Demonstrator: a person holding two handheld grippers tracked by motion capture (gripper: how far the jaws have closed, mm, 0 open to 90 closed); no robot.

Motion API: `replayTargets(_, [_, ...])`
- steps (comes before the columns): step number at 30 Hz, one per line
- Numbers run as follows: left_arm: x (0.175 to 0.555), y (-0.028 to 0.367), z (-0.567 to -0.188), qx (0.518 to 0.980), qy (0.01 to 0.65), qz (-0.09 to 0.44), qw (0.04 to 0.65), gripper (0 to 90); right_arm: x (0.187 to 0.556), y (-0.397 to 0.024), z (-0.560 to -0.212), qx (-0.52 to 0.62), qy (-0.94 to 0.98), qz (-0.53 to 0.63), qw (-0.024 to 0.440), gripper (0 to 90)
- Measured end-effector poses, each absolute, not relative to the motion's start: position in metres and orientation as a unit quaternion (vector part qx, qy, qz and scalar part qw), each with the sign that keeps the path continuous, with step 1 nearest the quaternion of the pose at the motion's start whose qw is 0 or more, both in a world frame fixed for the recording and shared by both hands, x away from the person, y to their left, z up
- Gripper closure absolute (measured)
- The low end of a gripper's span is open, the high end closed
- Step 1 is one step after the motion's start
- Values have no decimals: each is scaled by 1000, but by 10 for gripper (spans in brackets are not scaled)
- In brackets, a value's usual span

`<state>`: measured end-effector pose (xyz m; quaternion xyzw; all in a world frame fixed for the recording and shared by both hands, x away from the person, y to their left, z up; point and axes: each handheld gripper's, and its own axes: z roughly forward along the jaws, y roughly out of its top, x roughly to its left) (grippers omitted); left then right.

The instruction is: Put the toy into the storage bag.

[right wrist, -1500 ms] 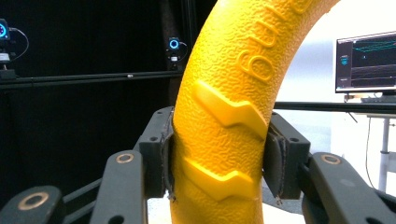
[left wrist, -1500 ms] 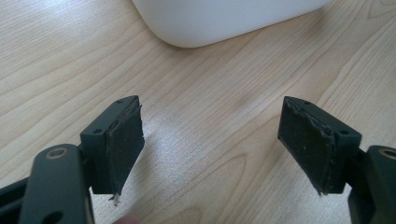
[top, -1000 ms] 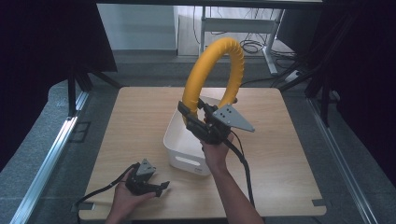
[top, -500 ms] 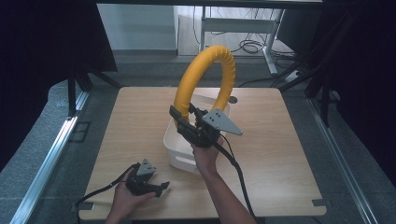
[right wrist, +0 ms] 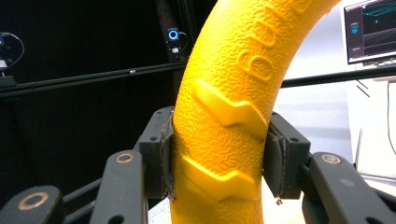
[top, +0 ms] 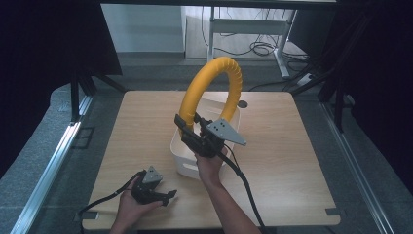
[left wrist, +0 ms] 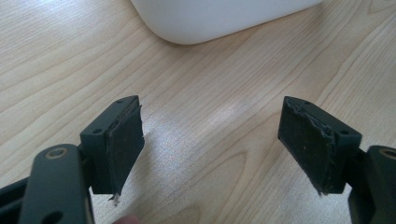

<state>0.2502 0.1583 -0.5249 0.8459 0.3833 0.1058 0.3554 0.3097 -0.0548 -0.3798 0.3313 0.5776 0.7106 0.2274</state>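
Note:
A thick yellow foam ring [top: 212, 92] stands upright above the white bin [top: 181, 157] in the middle of the table. My right gripper [top: 187, 130] is shut on the ring's lower left part, held above the bin's near end. In the right gripper view both pads press the textured yellow ring [right wrist: 224, 126] from either side. My left gripper [top: 165, 197] rests on the table near the front edge, left of the bin. Its jaws stand wide apart over bare wood, with nothing between the pads [left wrist: 122, 140].
The wooden table [top: 292, 161] has free surface to the right and left of the bin. A corner of the white bin [left wrist: 210, 18] lies just beyond the left gripper. Dark curtains, a metal rail and cables surround the table.
The right gripper has carried the ring down and toward the left, lower over the bin. The left hand and its gripper stayed where they were.

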Motion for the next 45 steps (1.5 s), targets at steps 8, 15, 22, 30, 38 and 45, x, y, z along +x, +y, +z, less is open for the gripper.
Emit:
replayTargets(8, [250,158,-525,846,383,106,355,223,309,-50,-388,335,575,711,228,508])
replayTargets(15, [251,158,-525,847,381,107,354,223,306,-47,-393,339,570,711,230,507])
replayTargets(22, [250,158,-525,848,380,106,354,223,302,-43,-401,343,570,711,226,507])
replayTargets(30, [251,158,-526,848,380,106,353,224,299,-44,-406,347,569,710,225,506])
replayTargets(38, [251,158,-526,849,380,105,353,224,296,-44,-409,363,576,701,211,505])
replayTargets(45, [251,158,-526,849,379,104,352,223,295,-44,-410,375,580,693,206,504])
